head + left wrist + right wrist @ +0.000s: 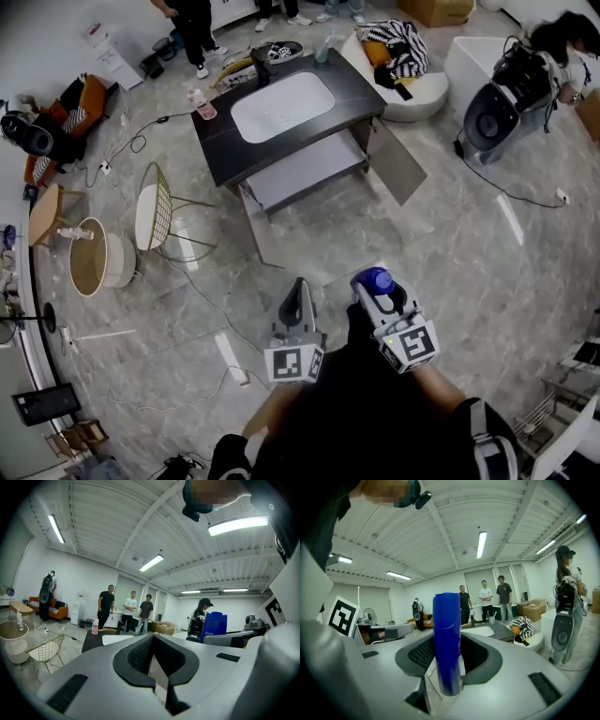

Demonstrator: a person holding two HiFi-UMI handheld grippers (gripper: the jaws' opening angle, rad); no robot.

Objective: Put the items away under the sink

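Right tool (380,292) clamps a blue bottle (446,639); left tool (299,284) clenched, empty. Open floor (314,246) to the sink cabinet (217,150) at 12 o'clock.

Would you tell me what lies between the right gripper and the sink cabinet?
Only bare floor separates the right gripper from the sink cabinet, as the head view shows.

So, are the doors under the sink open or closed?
Open. In the head view both doors stand swung out from the sink cabinet, and the pale shelf inside shows.
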